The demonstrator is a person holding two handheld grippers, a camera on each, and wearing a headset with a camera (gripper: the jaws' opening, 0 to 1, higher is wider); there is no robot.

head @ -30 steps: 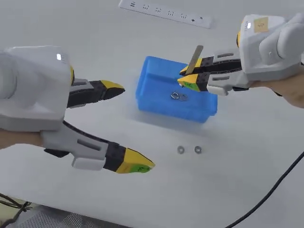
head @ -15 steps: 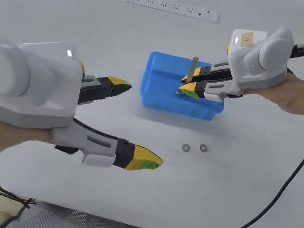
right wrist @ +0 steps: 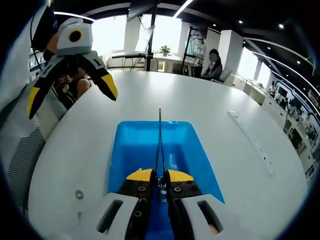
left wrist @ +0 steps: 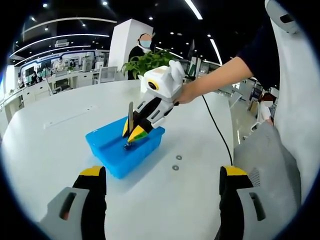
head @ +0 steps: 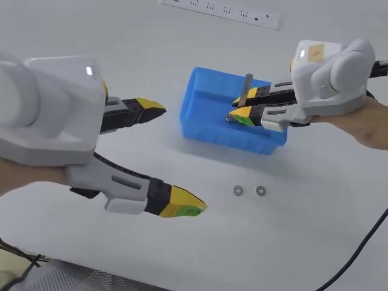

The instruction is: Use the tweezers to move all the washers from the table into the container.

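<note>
Head view: tweezers (head: pixel 247 85) clamped over the container (head: pixel 203 118), two washers (head: pixel 239 191) on the table (head: pixel 315 200)

The right gripper (head: pixel 237 109) is clenched on the tweezers. Its yellow-tipped jaws are nearly together, with the thin grey strip pinched between them. It hangs over the right part of the blue container, and one end of the tweezers sticks up past the jaws. A hand (head: pixel 370 124) grips the gripper's white body from the right edge of the view.

The left gripper (head: pixel 173 159) is released, its two jaws spread wide with nothing between them. One tip points toward the container's left wall; the other is lower, over bare table. It is apart from the container.

The two washers lie side by side on the white table, just in front of the container, near each other but not touching, and apart from both grippers. In the left gripper view the same pair lies to the right of the container, between the two spread jaws. In the right gripper view the tweezers run straight forward from the closed jaws along the middle of the container, and one washer sits on the table to the container's left.

The left gripper view shows a small dark thing at the lower end of the tweezers, inside the container, too small to name.

A white power strip (head: pixel 224 11) lies at the far side of the table. A dark cable (head: pixel 357 248) crosses the near right corner.
</note>
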